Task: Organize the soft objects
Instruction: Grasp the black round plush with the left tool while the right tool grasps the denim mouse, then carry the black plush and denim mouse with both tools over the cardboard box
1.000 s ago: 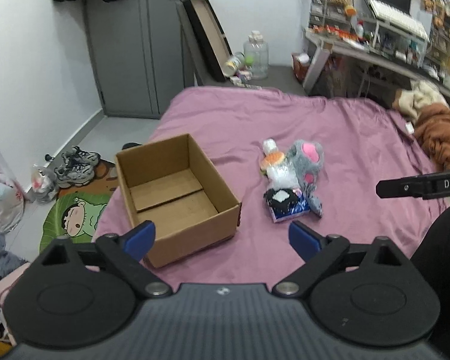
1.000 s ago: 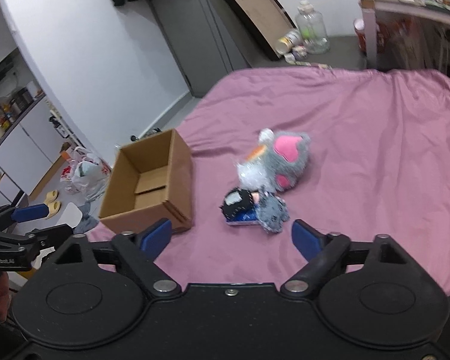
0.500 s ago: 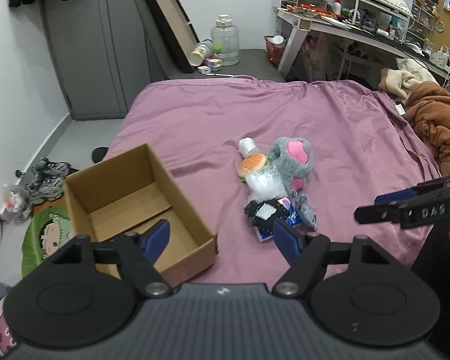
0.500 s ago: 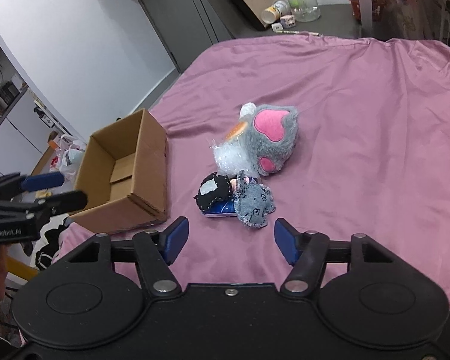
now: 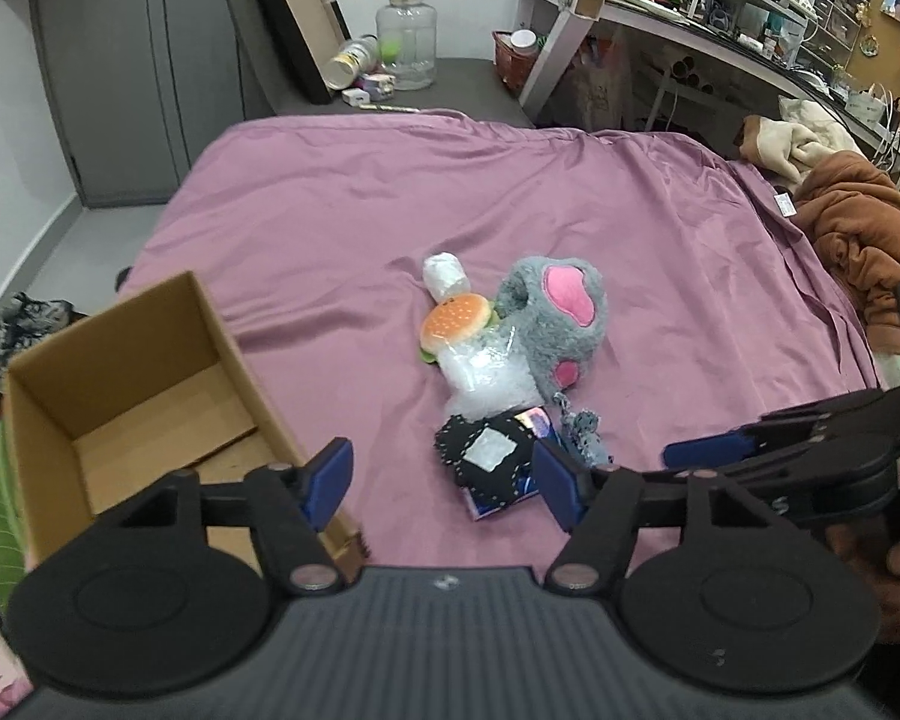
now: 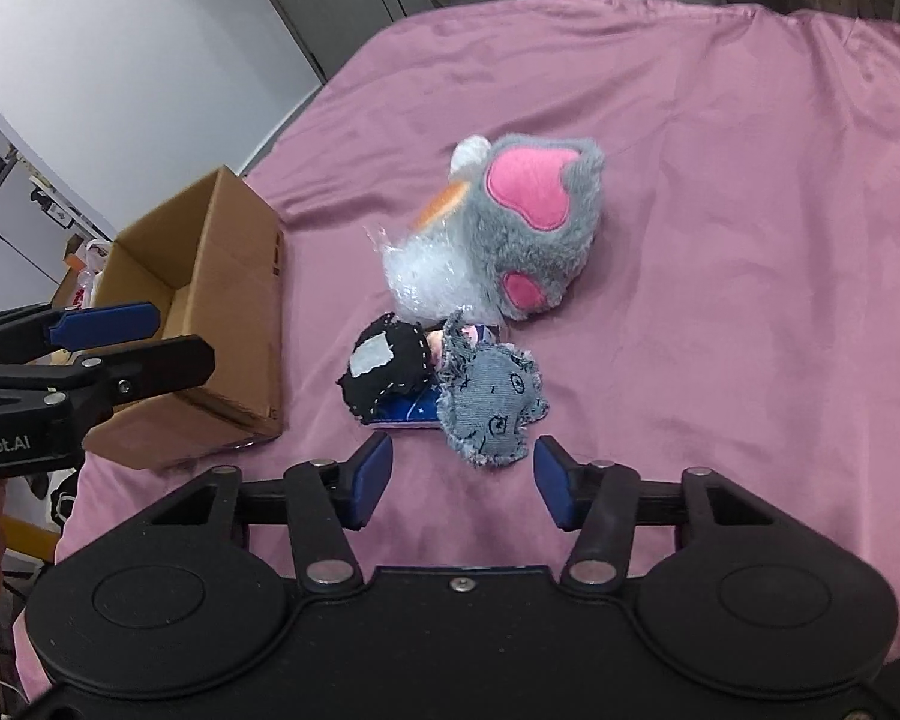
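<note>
— Grippers?
— Left gripper (image 5: 441, 483) and right gripper (image 6: 462, 483) both released, hovering just short of the frayed denim pouch (image 6: 489, 399).
— The rest?
— Black stitched pouch (image 6: 387, 369) touching it; grey-and-pink plush paw (image 6: 537, 228) beyond; open brown cardboard box (image 6: 210, 324) to its left.

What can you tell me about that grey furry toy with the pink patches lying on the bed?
The grey plush toy looks like a fluffy paw of long grey fur, with one large pink pad and a smaller pink one below it. It lies on its side on the purple bedsheet, in the middle of a small pile. A crinkly clear plastic bundle presses against one side of it, and a burger-shaped toy sits beside it. No gripper touches it.
</note>
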A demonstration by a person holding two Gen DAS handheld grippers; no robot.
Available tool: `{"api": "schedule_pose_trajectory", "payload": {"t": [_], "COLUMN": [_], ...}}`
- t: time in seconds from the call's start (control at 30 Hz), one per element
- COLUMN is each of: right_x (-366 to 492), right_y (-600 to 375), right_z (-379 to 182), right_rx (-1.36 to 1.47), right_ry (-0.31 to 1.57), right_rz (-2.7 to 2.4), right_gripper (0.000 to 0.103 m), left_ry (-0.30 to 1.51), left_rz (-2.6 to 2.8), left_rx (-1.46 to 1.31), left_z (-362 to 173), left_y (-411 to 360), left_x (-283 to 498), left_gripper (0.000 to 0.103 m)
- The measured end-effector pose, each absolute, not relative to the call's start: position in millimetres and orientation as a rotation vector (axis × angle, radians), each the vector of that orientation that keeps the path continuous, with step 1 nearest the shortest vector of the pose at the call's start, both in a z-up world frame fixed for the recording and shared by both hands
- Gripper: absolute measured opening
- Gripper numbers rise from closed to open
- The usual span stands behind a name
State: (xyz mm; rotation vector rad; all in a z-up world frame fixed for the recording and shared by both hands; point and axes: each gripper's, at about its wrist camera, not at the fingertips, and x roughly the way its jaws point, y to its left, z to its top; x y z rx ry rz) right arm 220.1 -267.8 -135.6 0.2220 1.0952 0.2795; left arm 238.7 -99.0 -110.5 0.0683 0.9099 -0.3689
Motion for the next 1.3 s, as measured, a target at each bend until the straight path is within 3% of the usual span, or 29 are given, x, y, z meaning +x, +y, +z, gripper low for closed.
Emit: {"api": "schedule_pose_trajectory", "payload": {"t": [0.23,0.3,0.5,0.97,1.2,1.3], "right_x": [243,248,252,258,256,253], "right_y": [-260,-259,-273,-299,-302,-303], "right_z": [-167,-172,-172,-167,-154,-147], "right_rx": [0.209,0.209,0.242,0.286,0.262,0.267], "right_ry": [1.161,1.169,1.161,1.166,1.147,1.134], "right_rz": [0.277,0.273,0.271,0.241,0.252,0.254], "right_gripper": [0.048,0.034,0.02,0.015,0.015,0.015], "left_ry": [0.967,0.982,1.023,1.137,1.129,1.091], "left_rz": [-0.41,-0.419,-0.436,-0.429,-0.396,-0.397], "left_rx": [0.051,0.052,0.061,0.115,0.06,0.06], "left_z": [-134,-139,-155,-196,-197,-186], "left_y": [-111,-116,-129,-154,-147,-144], "left_x": [262,268,284,308,311,306], "left_gripper": [0.063,0.063,0.063,0.063,0.035,0.033]}}
